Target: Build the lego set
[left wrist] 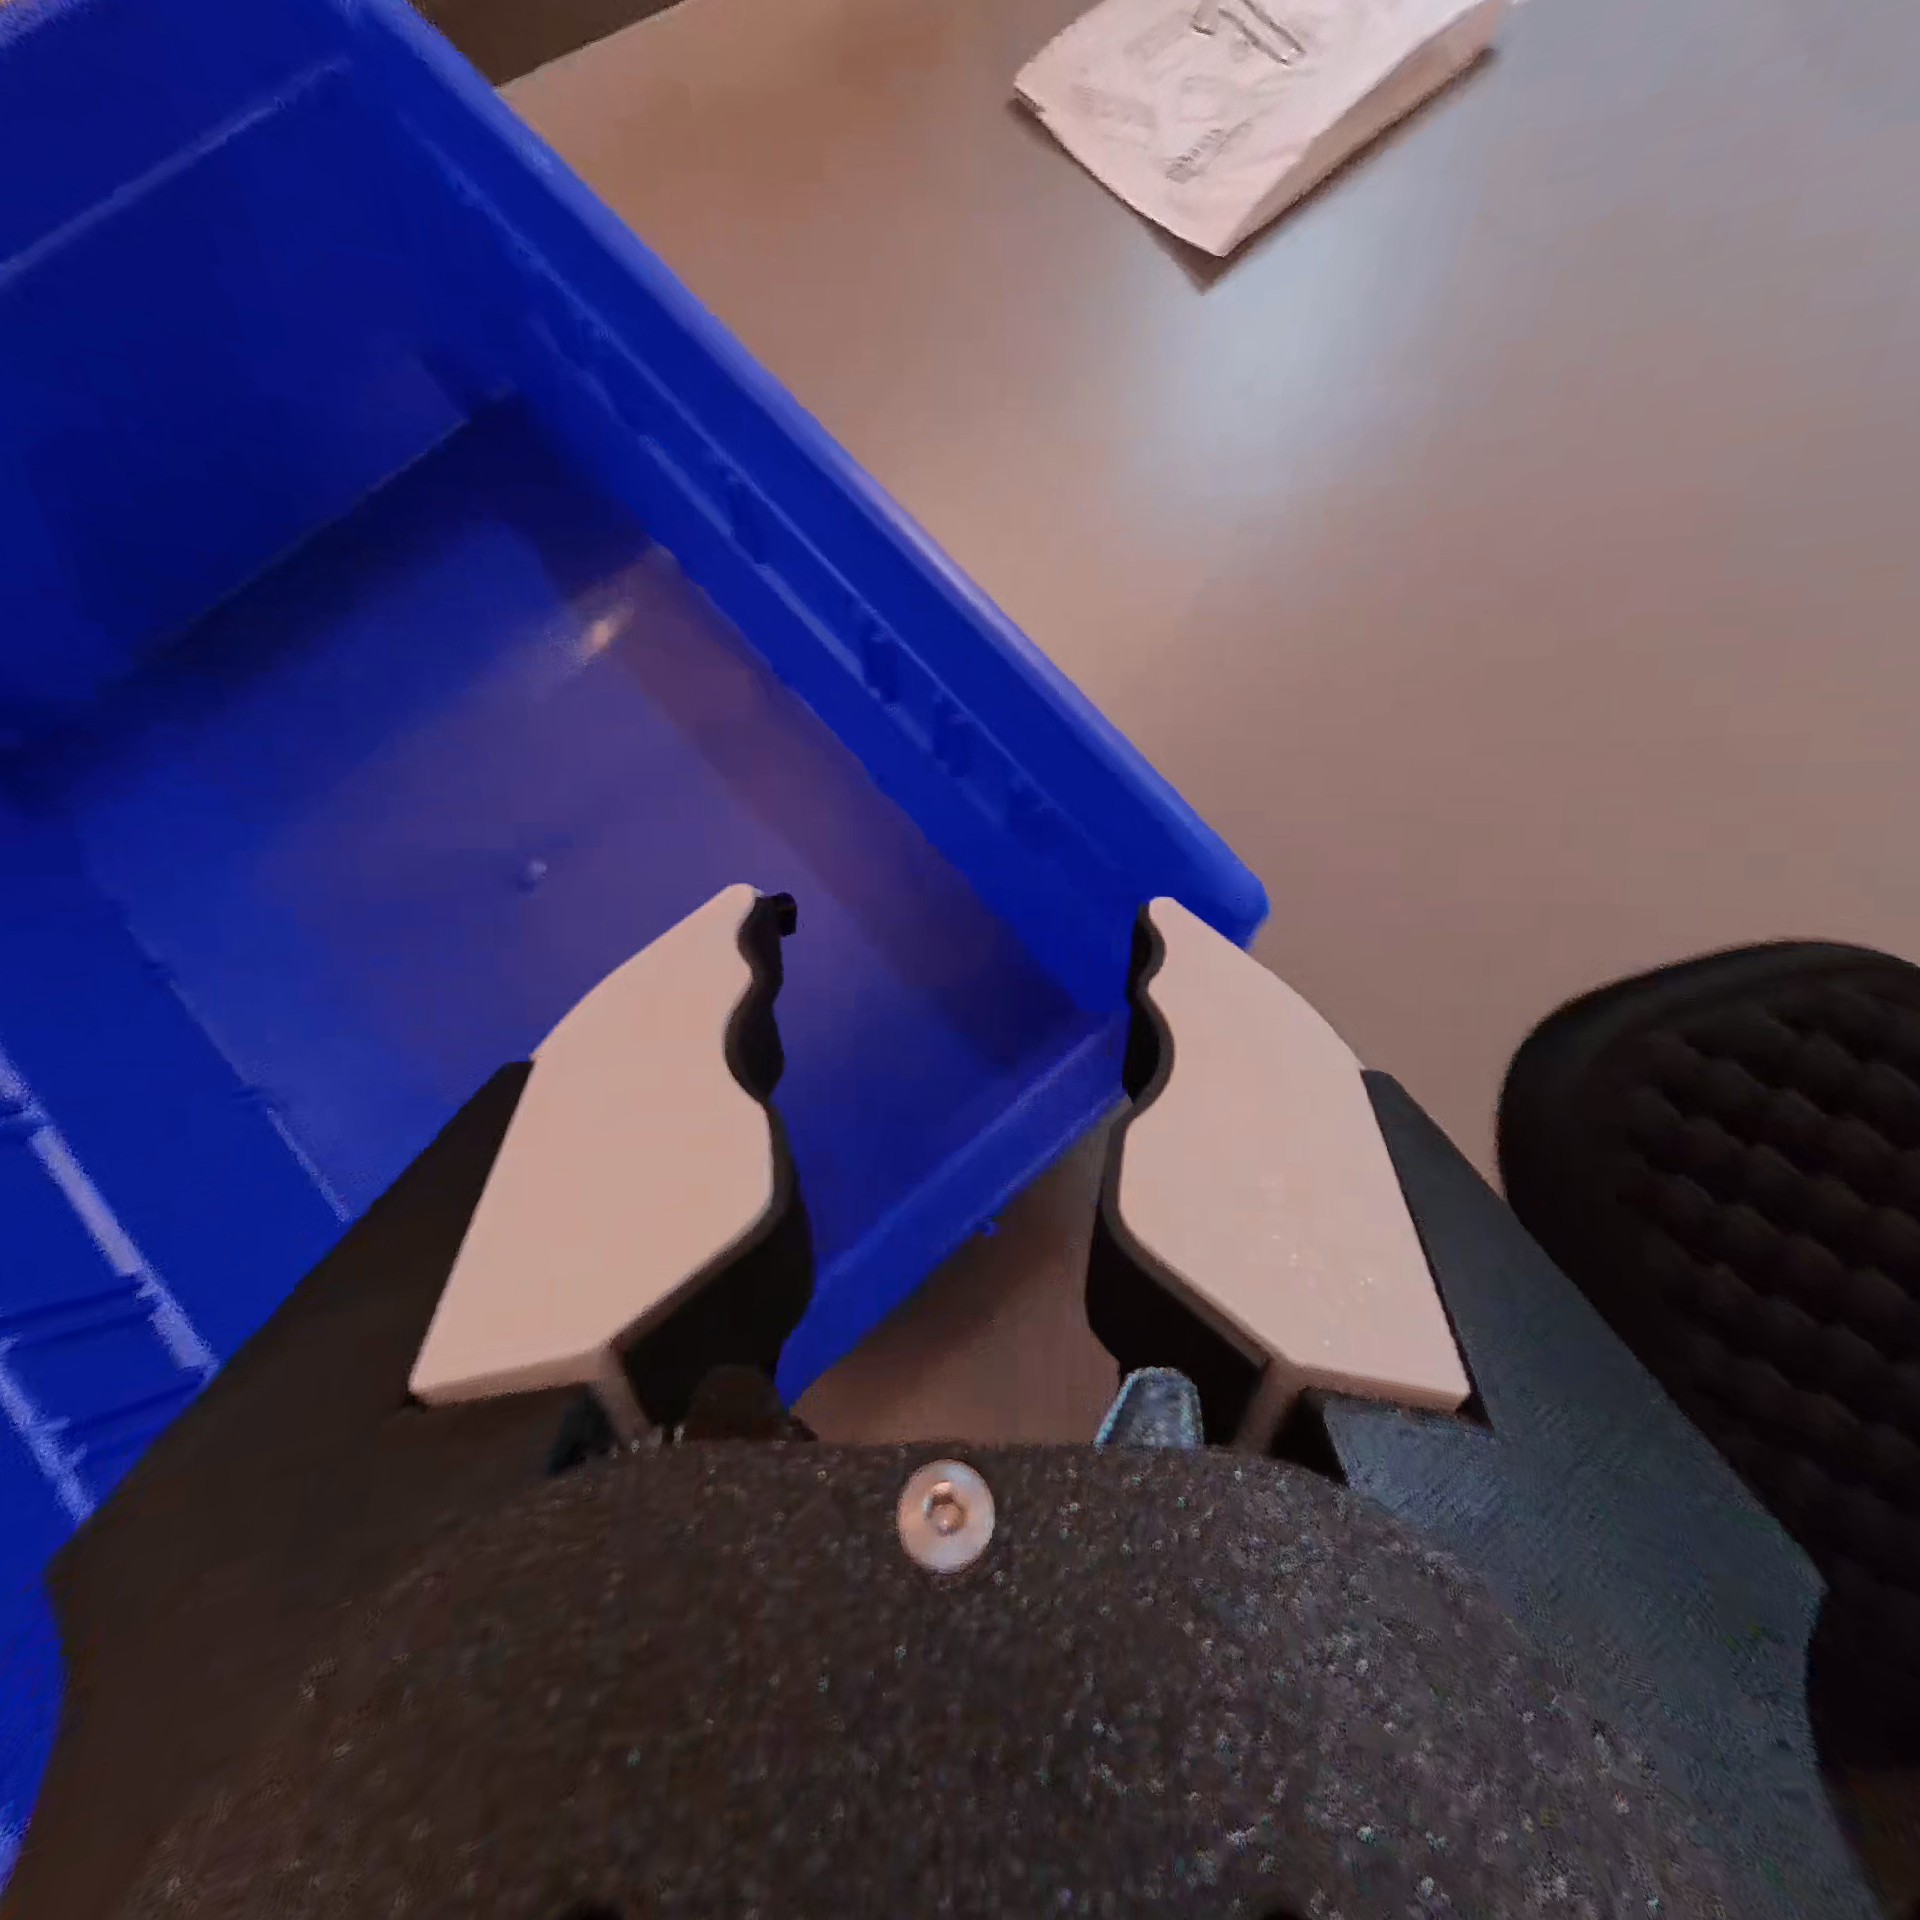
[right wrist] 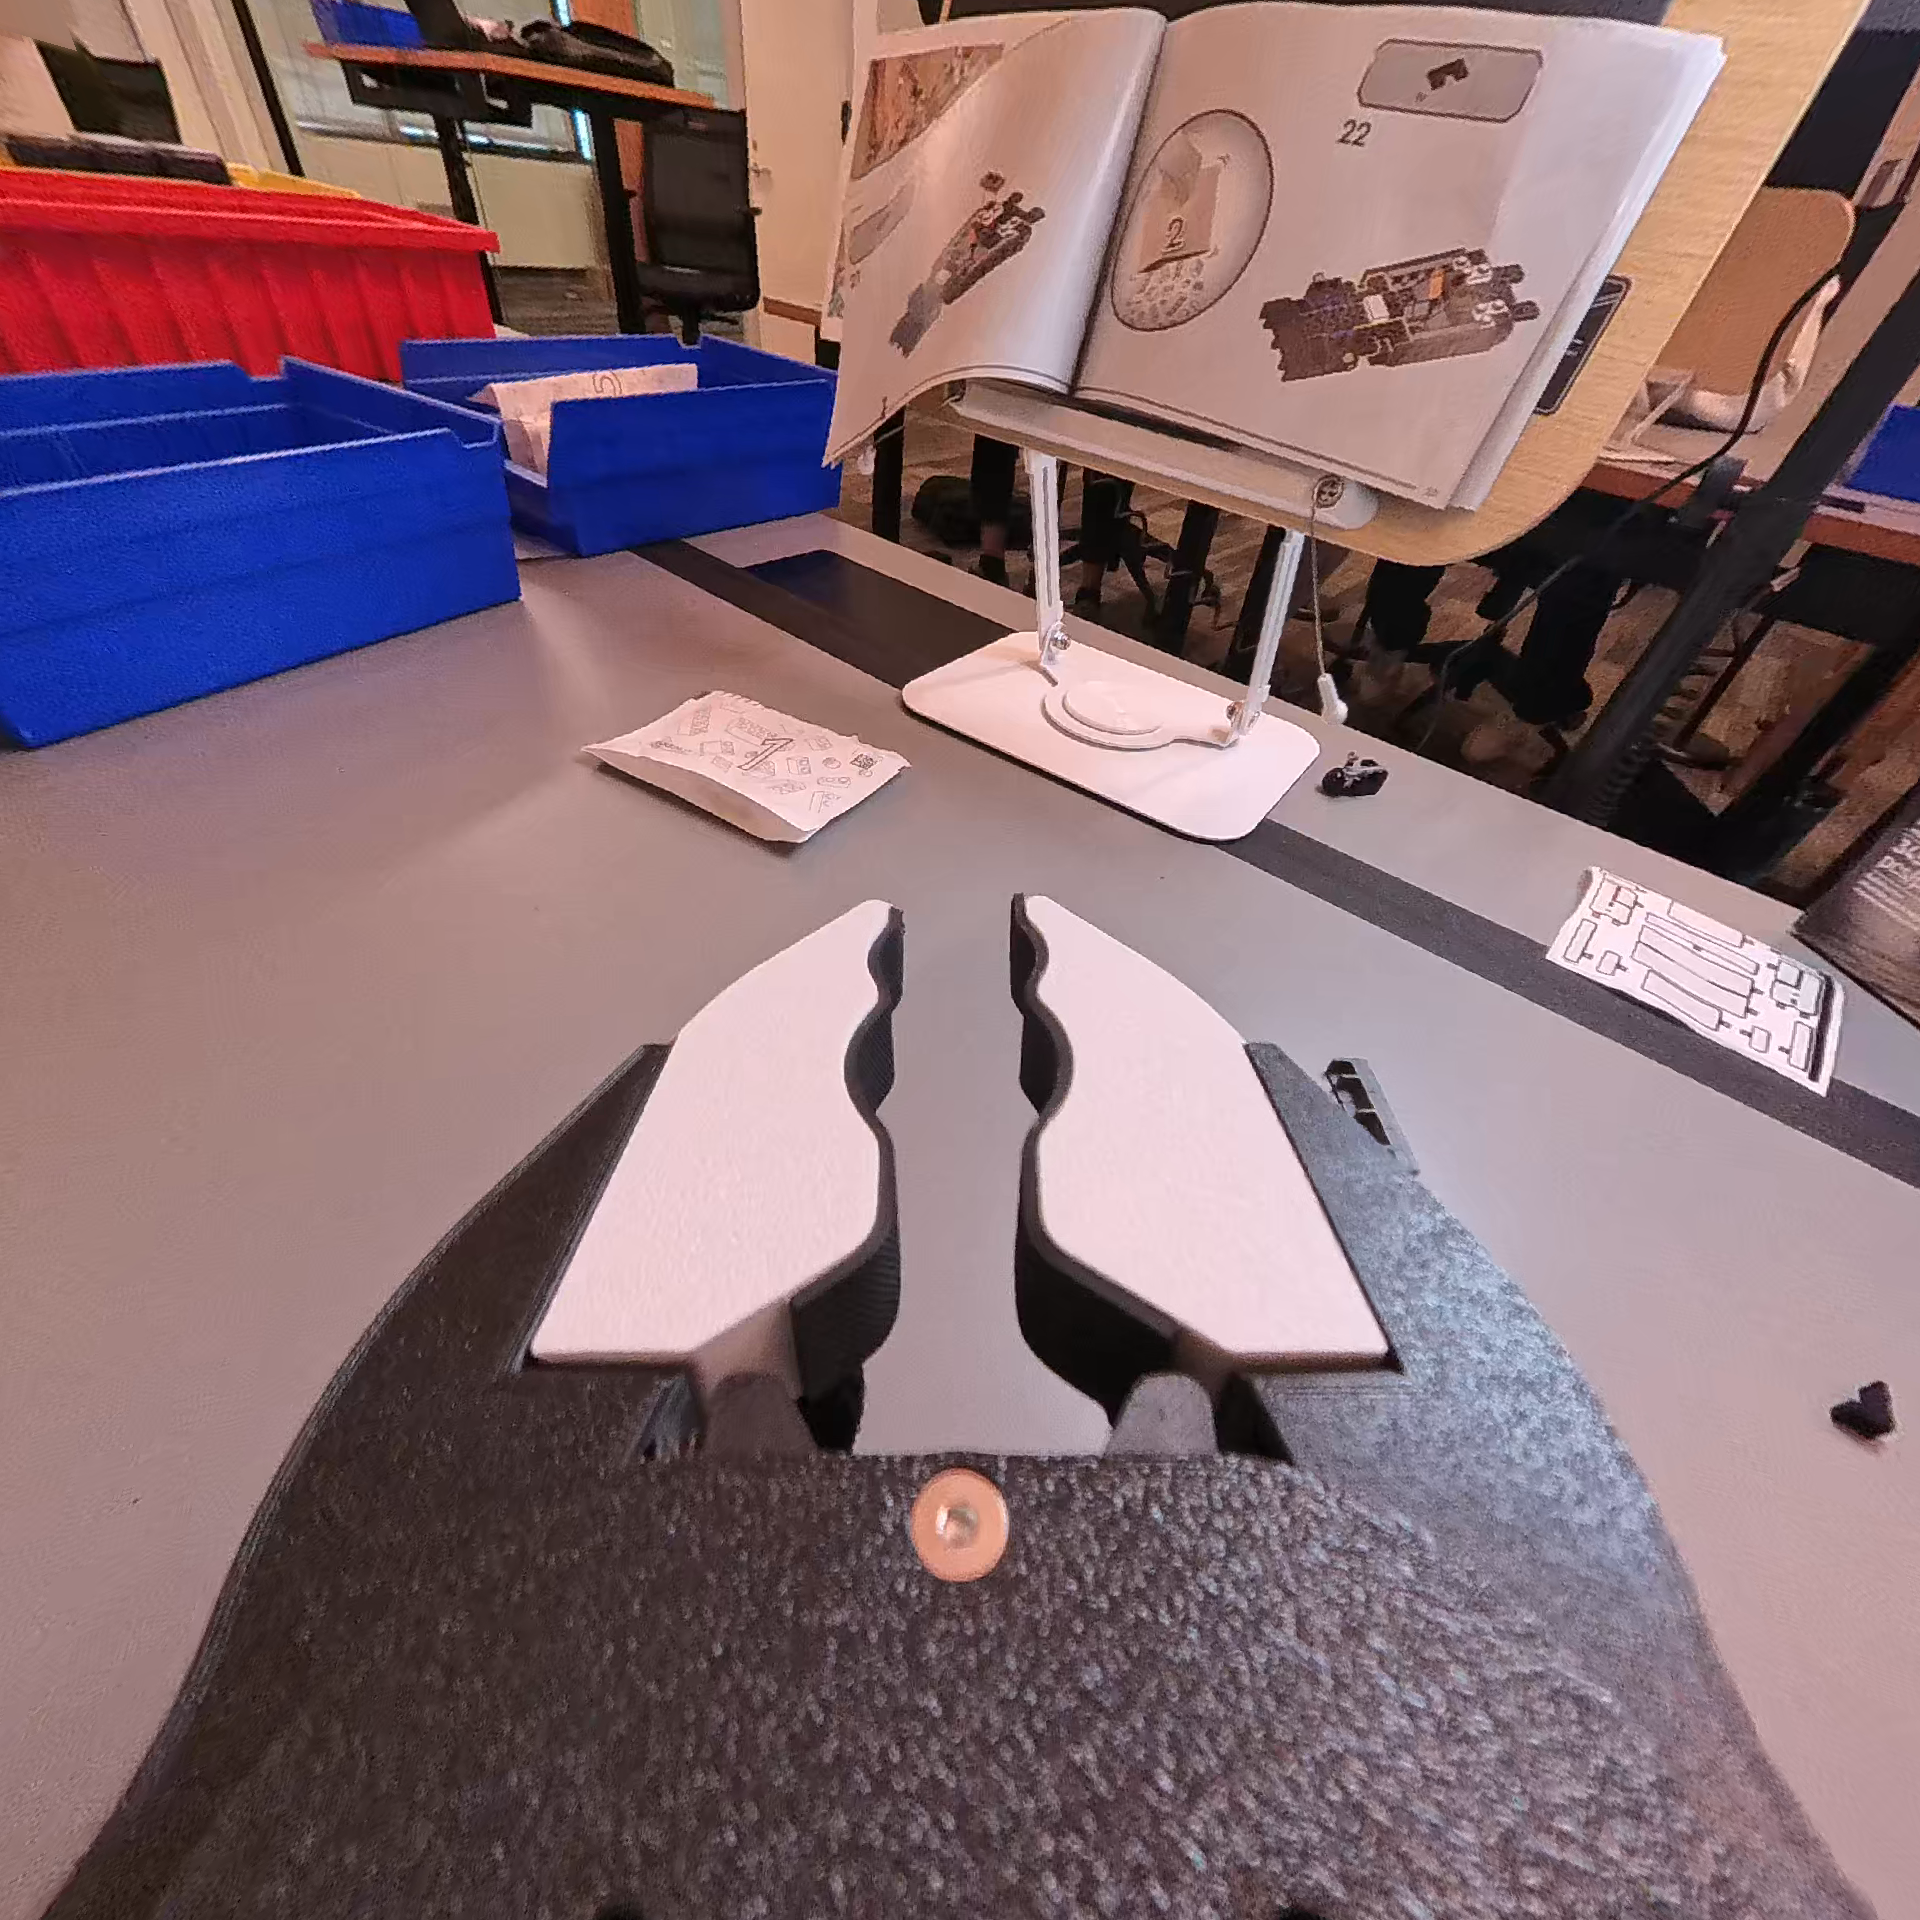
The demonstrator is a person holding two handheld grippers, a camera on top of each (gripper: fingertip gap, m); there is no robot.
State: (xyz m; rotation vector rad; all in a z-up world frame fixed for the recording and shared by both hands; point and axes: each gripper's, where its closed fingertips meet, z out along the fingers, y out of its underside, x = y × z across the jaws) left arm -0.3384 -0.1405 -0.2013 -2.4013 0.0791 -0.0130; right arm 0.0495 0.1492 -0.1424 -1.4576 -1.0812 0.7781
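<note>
In the left wrist view, a blue bin [left wrist: 436,582] fills the left side, seen from above, its floor bare. The left gripper [left wrist: 961,914] hangs over the bin's near corner with its jaws spread wide and nothing between them: the left finger [left wrist: 623,1174] lies over the bin's floor, while the right finger [left wrist: 1257,1174] sits by the outer corner of the rim, and whether it touches the rim cannot be told. Right of the bin is the bare grey table [left wrist: 1351,582]. A white paper bag [left wrist: 1236,104] lies on it at the far right, well apart from the bin. A black meshed chair part [left wrist: 1725,1164] shows at the right edge.

In the right wrist view, a red bin [right wrist: 229,281] stands far left, with two blue bins [right wrist: 239,540] in front of and beside it; the farther one [right wrist: 665,457] holds a white bag. The right gripper [right wrist: 956,914] is low over the table [right wrist: 312,987], its jaws slightly apart and empty. Ahead of it lies a printed paper bag [right wrist: 748,769]. Right of that, a white stand [right wrist: 1112,727] holds an open booklet [right wrist: 1247,229]. A small dark piece [right wrist: 1356,774] lies just beside the stand's base. Farther right lie a sticker sheet [right wrist: 1694,977], a black clip [right wrist: 1361,1101] near the gripper, and a small black piece [right wrist: 1865,1418].
</note>
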